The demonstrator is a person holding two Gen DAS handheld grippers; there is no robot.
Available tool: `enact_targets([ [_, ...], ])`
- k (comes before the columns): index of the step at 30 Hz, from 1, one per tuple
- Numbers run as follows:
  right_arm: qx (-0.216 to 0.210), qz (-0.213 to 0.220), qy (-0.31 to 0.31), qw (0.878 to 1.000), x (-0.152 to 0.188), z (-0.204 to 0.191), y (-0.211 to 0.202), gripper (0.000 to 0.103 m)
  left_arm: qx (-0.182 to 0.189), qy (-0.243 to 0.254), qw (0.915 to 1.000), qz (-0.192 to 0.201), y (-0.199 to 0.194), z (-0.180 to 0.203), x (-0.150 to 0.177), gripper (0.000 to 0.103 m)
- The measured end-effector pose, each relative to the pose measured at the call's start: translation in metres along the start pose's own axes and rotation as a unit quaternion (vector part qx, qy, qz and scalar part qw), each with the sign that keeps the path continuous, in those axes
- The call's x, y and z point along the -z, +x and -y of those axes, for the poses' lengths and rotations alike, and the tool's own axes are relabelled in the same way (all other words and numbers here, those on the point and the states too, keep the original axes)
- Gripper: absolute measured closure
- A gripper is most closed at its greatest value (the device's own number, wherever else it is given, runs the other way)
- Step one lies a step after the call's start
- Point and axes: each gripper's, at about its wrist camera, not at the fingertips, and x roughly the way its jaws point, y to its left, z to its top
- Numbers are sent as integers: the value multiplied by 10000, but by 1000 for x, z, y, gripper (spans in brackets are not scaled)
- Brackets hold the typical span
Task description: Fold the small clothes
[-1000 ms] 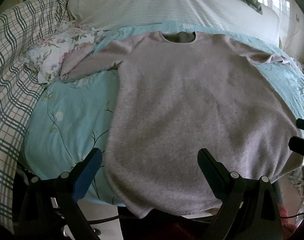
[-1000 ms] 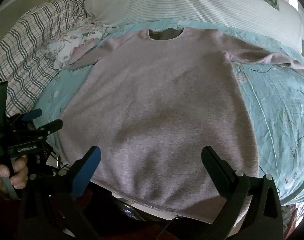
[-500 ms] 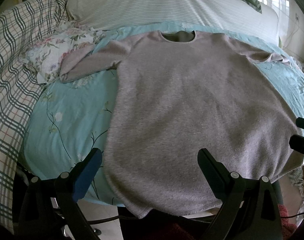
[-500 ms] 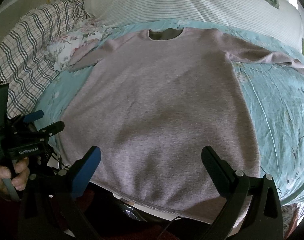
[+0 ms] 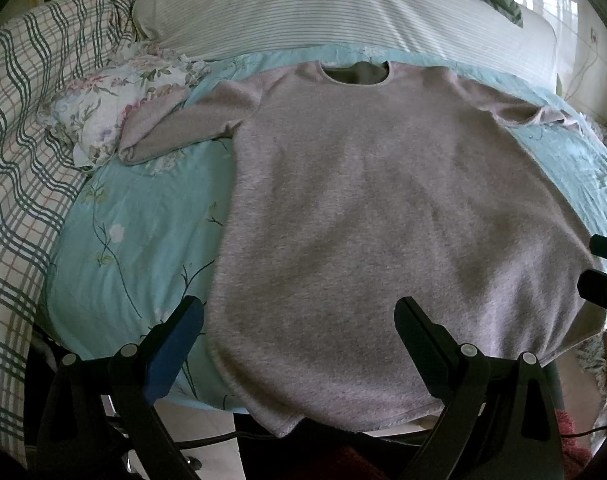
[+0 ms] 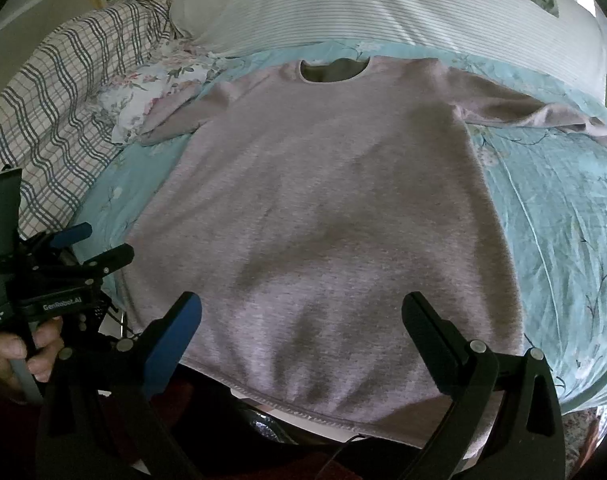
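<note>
A grey-pink long-sleeved top (image 5: 367,216) lies flat, face up, on a light blue floral bed sheet (image 5: 135,232), neckline at the far side and hem hanging over the near bed edge. It also shows in the right wrist view (image 6: 327,208). Both sleeves spread outward. My left gripper (image 5: 299,320) is open and empty above the hem's left part. My right gripper (image 6: 301,316) is open and empty above the hem's middle. The left gripper also shows at the left in the right wrist view (image 6: 93,244), held by a hand.
A striped white pillow (image 5: 343,12) lies beyond the neckline. A plaid blanket (image 5: 19,128) and a floral cloth (image 5: 111,104) lie at the left; the left sleeve end rests on that cloth. The bed edge and floor are below the hem.
</note>
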Motion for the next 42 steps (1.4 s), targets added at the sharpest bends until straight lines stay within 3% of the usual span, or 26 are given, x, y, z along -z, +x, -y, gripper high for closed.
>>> enact_targets([
  [8,-103,-38,110,9999,-1,0,1,3,-21,23,10000,-7,2,1,-1,6],
  [14,113,-234,38,9997,-2,0,6,3,-53,83,9999,-53,8,1,-5,6],
  [25,-320,33,559,9979,-17,32,10,3,-55,209,9995,-216,27,3,-17,5],
  [28,-293,201,856,9957,-26,62,8,3,-49,241,9995,-177,33,5,-23,5],
  [33,216,530,1520,9867,-51,140,1,3,-69,344,9988,-332,46,14,-31,5],
  [39,977,1040,2148,9662,-106,250,-19,4,-134,479,9979,-416,61,23,-43,5],
  [42,1409,1199,2439,9520,-137,310,-24,11,14,396,9971,-647,69,23,-48,5],
])
